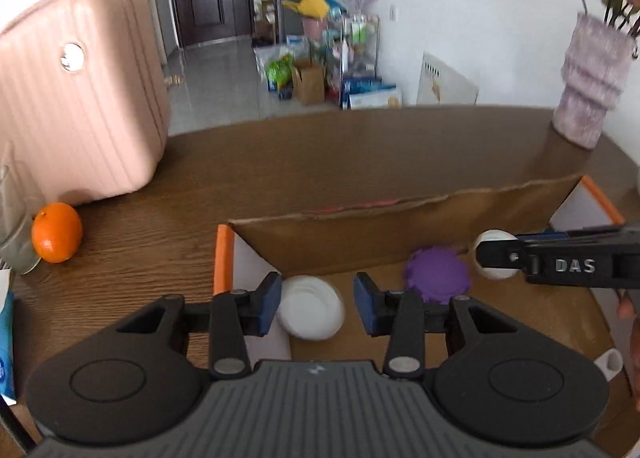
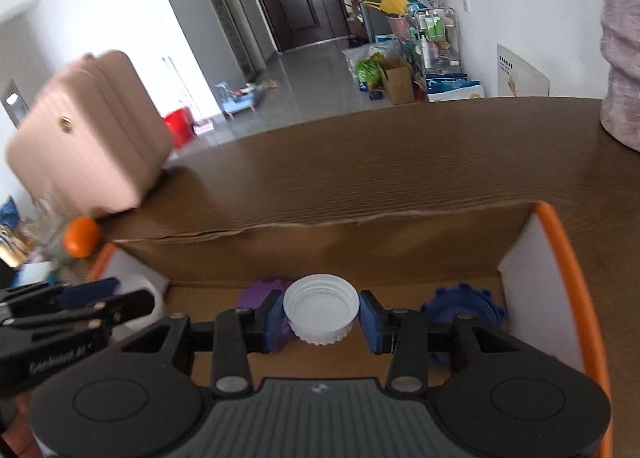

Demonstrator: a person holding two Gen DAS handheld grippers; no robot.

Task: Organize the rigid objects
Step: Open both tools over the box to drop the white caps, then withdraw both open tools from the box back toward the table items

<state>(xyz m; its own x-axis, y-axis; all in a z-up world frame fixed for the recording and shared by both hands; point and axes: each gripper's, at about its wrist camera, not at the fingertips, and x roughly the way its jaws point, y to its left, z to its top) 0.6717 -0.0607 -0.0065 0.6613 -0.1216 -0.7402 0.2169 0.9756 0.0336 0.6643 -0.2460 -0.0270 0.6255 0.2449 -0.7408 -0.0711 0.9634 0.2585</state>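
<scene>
A cardboard box (image 1: 400, 234) with orange-edged white flaps stands on the wooden table. My left gripper (image 1: 316, 306) hangs over its left corner, open. A white lid (image 1: 310, 312) lies tilted between and below the pads, and a gap shows beside the right pad. My right gripper (image 2: 322, 318) is shut on a white screw cap (image 2: 321, 304), hollow side up, above the box floor. In the left wrist view that cap (image 1: 494, 236) and the right gripper (image 1: 486, 256) reach in from the right. On the box floor rest a purple toothed disc (image 1: 436, 274) and a blue toothed disc (image 2: 464, 306).
An orange (image 1: 57, 232) and a clear glass (image 1: 12, 226) sit left of the box. A pink ribbed case (image 1: 80, 98) stands at the back left, a lilac vase (image 1: 592, 86) with flowers at the back right. A white mug handle (image 1: 608, 364) shows at the right edge.
</scene>
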